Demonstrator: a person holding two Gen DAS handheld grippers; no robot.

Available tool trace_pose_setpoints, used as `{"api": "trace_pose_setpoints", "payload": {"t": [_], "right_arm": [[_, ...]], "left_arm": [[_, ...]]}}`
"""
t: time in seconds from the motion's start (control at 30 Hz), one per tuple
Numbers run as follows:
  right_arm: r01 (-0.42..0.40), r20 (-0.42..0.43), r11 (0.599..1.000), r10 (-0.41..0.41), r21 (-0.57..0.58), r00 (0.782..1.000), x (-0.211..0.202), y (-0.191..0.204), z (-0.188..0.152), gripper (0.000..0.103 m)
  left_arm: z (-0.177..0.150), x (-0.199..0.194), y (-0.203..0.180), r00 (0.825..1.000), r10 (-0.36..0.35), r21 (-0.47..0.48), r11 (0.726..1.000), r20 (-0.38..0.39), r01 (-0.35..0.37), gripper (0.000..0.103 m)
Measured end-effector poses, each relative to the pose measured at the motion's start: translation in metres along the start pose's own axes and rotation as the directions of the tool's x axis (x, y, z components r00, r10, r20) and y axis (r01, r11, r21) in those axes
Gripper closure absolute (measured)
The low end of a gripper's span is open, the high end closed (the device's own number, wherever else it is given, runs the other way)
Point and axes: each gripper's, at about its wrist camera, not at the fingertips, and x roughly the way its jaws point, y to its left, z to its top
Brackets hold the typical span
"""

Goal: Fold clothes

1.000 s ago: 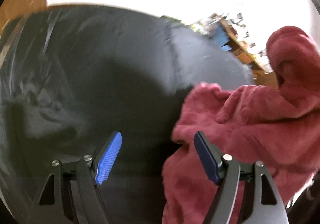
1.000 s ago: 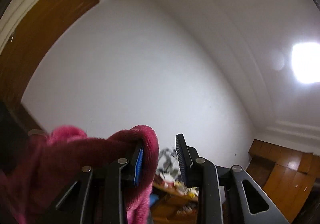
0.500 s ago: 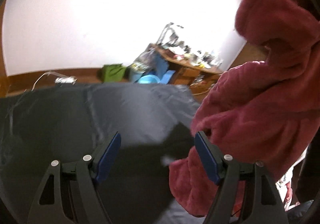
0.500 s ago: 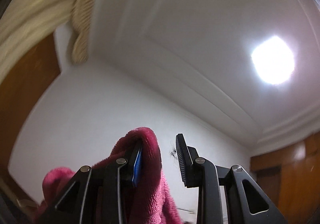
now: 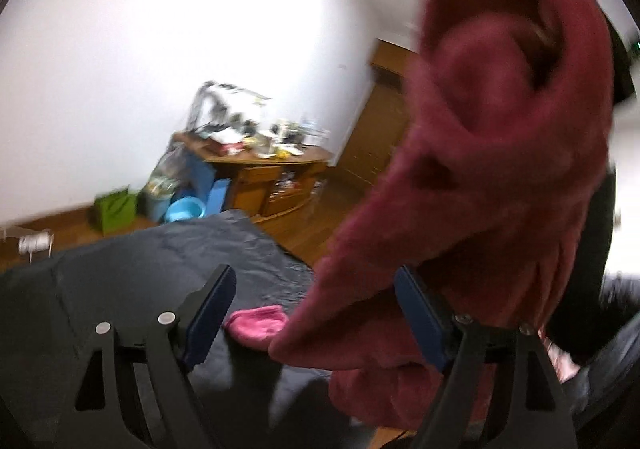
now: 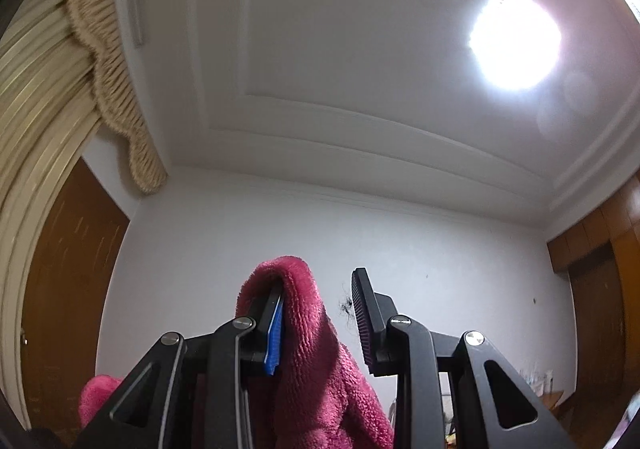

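In the left wrist view a green bag [image 5: 114,207] sits on the wooden floor by the white wall, with a blue basin [image 5: 185,209] to its right and a cluttered wooden desk [image 5: 267,173] behind that. A dark sheet [image 5: 132,265] covers the flat surface in front. The left gripper [image 5: 316,319] hovers over it with its jaws wide apart and nothing between the pads; a small pink piece of cloth [image 5: 256,325] lies on the sheet in the gap. To the right, the red fleece garment [image 5: 492,169] hangs in a tall, blurred mass — its lower edge drapes in front of and around the right-hand finger [image 5: 420,323], though no pinch is visible.

In the right wrist view a beige pleated curtain [image 6: 52,89] fills the upper left, above a brown wooden door [image 6: 68,289]. The right gripper [image 6: 318,323] points up toward the ceiling and its bright lamp [image 6: 516,39]. Its jaws stand apart, not clamped — the garment [image 6: 316,349] is hooked over the tip of the left-hand finger and falls down through the gap, clear of the other pad [image 6: 362,321].
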Motion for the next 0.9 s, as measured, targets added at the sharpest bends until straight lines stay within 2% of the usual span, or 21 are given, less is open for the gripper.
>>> {"api": "trace_pose_setpoints", "payload": {"t": [0.07,0.1,0.2,0.33,0.4,0.43,0.47,0.5,0.53,0.6,0.67,0.7,0.77,0.83,0.9], "right_arm": [[-0.007,0.008,1.000,0.007,-0.007,1.000,-0.012,0.007,0.011,0.072],[-0.012,0.009,1.000,0.012,-0.001,1.000,-0.018,0.013,0.017,0.072],[-0.028,0.012,0.999,0.028,0.027,1.000,-0.028,0.019,0.031,0.072],[-0.036,0.024,0.998,0.035,0.043,0.999,-0.066,0.013,0.013,0.072],[-0.030,0.025,0.999,0.029,0.038,0.999,-0.076,0.012,0.014,0.072],[-0.026,0.024,0.999,0.025,0.034,0.999,-0.081,0.013,0.016,0.072],[-0.019,0.020,0.999,0.019,0.030,1.000,-0.086,0.013,0.015,0.072],[-0.009,0.010,1.000,0.008,0.025,1.000,-0.092,0.012,0.011,0.072],[0.002,0.000,1.000,-0.002,0.021,1.000,-0.097,0.011,0.007,0.072],[0.024,-0.020,1.000,-0.024,0.011,1.000,-0.109,0.009,-0.001,0.072],[0.047,-0.042,0.999,-0.047,0.000,0.998,-0.119,0.006,-0.010,0.072],[0.062,-0.058,0.998,-0.062,-0.005,0.996,-0.123,0.003,-0.019,0.072],[0.090,-0.093,0.996,-0.091,-0.012,0.991,-0.130,-0.003,-0.037,0.072],[0.108,-0.144,0.994,-0.107,-0.001,0.984,-0.137,-0.006,-0.061,0.072],[0.124,-0.198,0.992,-0.126,-0.022,0.972,-0.144,0.001,-0.089,0.072]], "left_arm": [[-0.003,0.008,-0.019,1.000,-0.014,0.061,0.998,0.010,0.013,0.018],[-0.003,0.014,-0.022,1.000,-0.023,0.056,0.998,0.008,0.022,0.018],[0.004,0.031,-0.021,0.998,-0.055,-0.011,0.998,-0.014,0.055,0.018],[0.012,0.054,-0.019,0.994,-0.100,-0.103,0.990,-0.039,0.095,0.019],[0.017,0.065,-0.018,0.991,-0.123,-0.148,0.982,-0.050,0.114,0.046],[0.019,0.071,-0.018,0.989,-0.135,-0.171,0.977,-0.055,0.124,0.086],[0.021,0.077,-0.018,0.987,-0.147,-0.194,0.972,-0.060,0.133,0.094],[0.022,0.079,-0.017,0.988,-0.137,-0.210,0.970,-0.067,0.120,0.094],[0.024,0.075,-0.016,0.993,-0.094,-0.211,0.974,-0.066,0.078,0.094],[0.027,0.061,-0.014,0.999,0.018,-0.202,0.979,-0.050,-0.028,0.094],[0.036,0.034,-0.003,0.990,0.138,-0.228,0.965,0.010,-0.133,0.094],[0.045,0.011,0.009,0.977,0.203,-0.269,0.946,0.059,-0.180,0.095],[0.063,-0.037,0.028,0.934,0.325,-0.351,0.900,0.148,-0.258,0.095],[0.080,-0.085,0.036,0.869,0.442,-0.393,0.856,0.221,-0.335,0.095],[0.093,-0.119,0.033,0.806,0.531,-0.394,0.821,0.260,-0.414,0.095]]}}
